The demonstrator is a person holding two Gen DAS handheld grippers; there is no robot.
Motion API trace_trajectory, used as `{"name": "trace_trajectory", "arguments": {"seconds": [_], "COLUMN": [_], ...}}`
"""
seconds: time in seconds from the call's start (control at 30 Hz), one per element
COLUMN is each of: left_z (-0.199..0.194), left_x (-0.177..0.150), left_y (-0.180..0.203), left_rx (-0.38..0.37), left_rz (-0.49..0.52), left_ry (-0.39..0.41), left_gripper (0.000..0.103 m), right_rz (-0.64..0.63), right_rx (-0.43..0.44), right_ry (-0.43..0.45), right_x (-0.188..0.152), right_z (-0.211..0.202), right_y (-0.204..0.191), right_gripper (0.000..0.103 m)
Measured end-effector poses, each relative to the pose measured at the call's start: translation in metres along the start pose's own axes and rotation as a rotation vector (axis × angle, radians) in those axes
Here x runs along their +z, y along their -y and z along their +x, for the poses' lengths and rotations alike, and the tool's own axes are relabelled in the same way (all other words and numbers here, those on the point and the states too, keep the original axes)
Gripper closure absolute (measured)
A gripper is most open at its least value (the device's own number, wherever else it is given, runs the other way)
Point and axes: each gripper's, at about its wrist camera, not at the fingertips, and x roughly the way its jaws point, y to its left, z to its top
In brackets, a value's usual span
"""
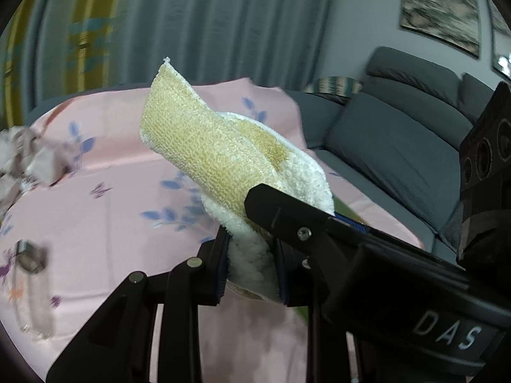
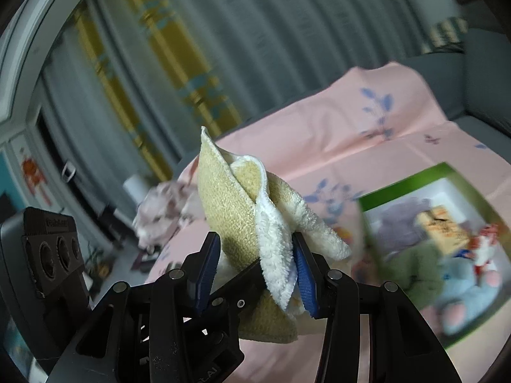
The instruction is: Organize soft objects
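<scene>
A folded towel (image 1: 223,146), yellow on one face and fluffy white on the other, is held up above the pink flowered cloth (image 1: 111,210). My left gripper (image 1: 252,271) is shut on its lower white fold. In the right wrist view the same towel (image 2: 233,210) stands between the blue pads of my right gripper (image 2: 255,274), which is shut on it. The two grippers cross each other closely: a right finger (image 1: 287,217) lies over the towel in the left wrist view. A green-rimmed white box (image 2: 377,198) at the right holds several soft toys.
A grey sofa (image 1: 399,140) borders the pink cloth at the right. A crumpled pinkish soft item (image 2: 163,210) lies at the cloth's far left edge. A clear bottle (image 1: 32,290) lies on the cloth at the near left. Grey curtains hang behind.
</scene>
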Motion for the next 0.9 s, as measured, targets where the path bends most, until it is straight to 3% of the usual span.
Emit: {"name": "trace_trajectory", "arguments": {"seconds": [0.13,0.33,0.53,0.67,0.8,0.9], "left_z": [0.030,0.078,0.130,0.150,0.154,0.150], "left_x": [0.006,0.006,-0.006,-0.017,-0.020,-0.016], "left_y": [0.028,0.062,0.074,0.072,0.077,0.079], "left_rx": [-0.074,-0.126,-0.174,-0.209,-0.216,-0.203], "left_rz": [0.048,0.100,0.086,0.004,-0.012,-0.006], "left_ry": [-0.027,-0.133,-0.274,-0.356,-0.375,-0.376], "left_gripper": [0.081,0.081,0.081,0.081,0.079,0.072], "right_rz": [0.059,0.171,0.284,0.355,0.383,0.385], "right_rx": [-0.078,-0.166,-0.277,-0.293,-0.307,-0.330], "right_ry": [0.057,0.078,0.016,-0.052,-0.072,-0.067], "right_x": [0.006,0.008,0.003,-0.003,-0.005,-0.005], "right_z": [-0.016,-0.024,-0.013,-0.005,-0.003,-0.005], "right_y": [0.033,0.085,0.131,0.153,0.161,0.161], "right_gripper": [0.054,0.054,0.054,0.054,0.054,0.054]}}
